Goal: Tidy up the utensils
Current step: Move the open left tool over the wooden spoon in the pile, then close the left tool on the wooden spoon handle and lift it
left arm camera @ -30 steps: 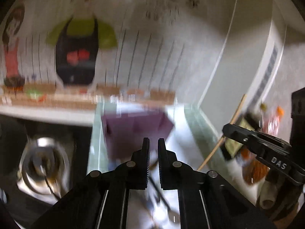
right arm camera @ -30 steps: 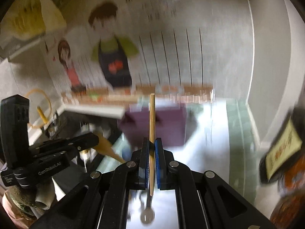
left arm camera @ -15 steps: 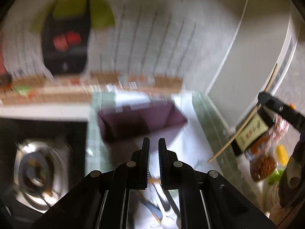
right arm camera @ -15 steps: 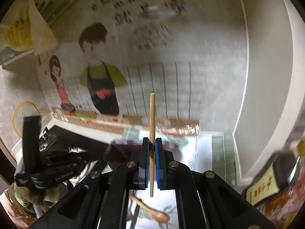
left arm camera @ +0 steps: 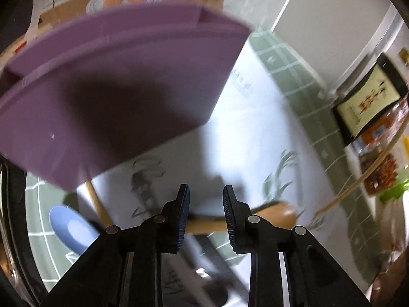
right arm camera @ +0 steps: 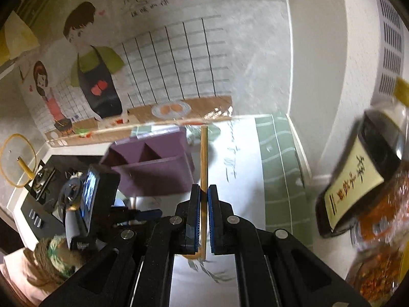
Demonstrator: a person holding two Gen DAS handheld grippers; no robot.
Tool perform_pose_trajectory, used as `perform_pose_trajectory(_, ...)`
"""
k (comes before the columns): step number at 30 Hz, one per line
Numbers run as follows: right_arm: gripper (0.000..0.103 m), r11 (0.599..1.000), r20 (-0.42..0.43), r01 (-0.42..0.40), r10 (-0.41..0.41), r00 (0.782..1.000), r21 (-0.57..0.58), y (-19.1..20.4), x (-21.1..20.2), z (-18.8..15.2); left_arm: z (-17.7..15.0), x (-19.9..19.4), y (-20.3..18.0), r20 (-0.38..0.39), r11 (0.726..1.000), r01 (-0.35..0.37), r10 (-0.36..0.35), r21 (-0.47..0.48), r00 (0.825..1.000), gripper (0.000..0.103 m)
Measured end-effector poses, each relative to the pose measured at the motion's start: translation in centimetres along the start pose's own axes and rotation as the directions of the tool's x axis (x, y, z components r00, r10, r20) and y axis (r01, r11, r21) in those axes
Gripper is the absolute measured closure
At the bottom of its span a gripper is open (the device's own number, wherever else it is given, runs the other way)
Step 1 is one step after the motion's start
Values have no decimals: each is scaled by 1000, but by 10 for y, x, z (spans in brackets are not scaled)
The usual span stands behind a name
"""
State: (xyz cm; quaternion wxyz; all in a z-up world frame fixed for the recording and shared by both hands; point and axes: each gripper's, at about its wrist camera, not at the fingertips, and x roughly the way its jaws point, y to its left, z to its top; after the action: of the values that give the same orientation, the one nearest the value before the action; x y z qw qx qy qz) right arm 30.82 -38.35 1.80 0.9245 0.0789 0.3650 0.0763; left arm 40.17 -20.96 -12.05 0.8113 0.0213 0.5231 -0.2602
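Observation:
My right gripper (right arm camera: 202, 194) is shut on a wooden chopstick (right arm camera: 204, 158) that stands upright above the counter. The purple divided organizer box (right arm camera: 150, 168) stands just behind and left of it. My left gripper (left arm camera: 205, 197) is open and low over the counter, right in front of the purple box (left arm camera: 115, 97). A wooden spoon (left arm camera: 271, 212) lies across just beyond its fingertips. A blue spoon (left arm camera: 69, 227) and a wooden handle (left arm camera: 98, 204) lie at its left. The held chopstick also shows at the right of the left wrist view (left arm camera: 358, 184).
Dark utensils (left arm camera: 212, 253) lie under the left gripper. A sauce bottle (right arm camera: 358, 179) and snack packets (right arm camera: 378, 230) stand at the right by the wall. A gas stove (right arm camera: 43, 176) is at the left. The counter has a green and white mat (right arm camera: 278, 168).
My left gripper has dropped close to the purple box and the utensils, and its jaws have opened. My right gripper has come down lower, still holding the chopstick.

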Motion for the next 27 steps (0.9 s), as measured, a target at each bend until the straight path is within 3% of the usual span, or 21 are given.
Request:
perform_pose_trajectory(8,97,999,0,-28,28,1000,-31,7,1,1,-75,-41,6,-89,999,-36,37,22,995,74)
perform_pose_trajectory(13,97,996,-16,-51,50,999,-72,19,3,-4,-104,-62,-15,-85,994,-58,66,89,994,64)
perform_pose_trajectory(16,97,995,-23,-49,47,999,-85,19,2,-7,-99,-70,-39,-52,984,-7,16,178,998,52)
perform_pose_trajectory(18,97,996,-24,-41,40,999,-78,16,0,-10,-88,-66,-51,-42,975,5,4,222,999,48)
perform_pose_trajectory(24,97,999,-16,-15,14,1000,-53,6,-10,-13,-49,-20,-67,-96,977,-36,58,210,994,50)
perform_pose_trajectory(27,97,999,-4,-6,6,1000,-48,3,-17,-13,-43,-7,-75,-92,974,-77,98,214,991,62)
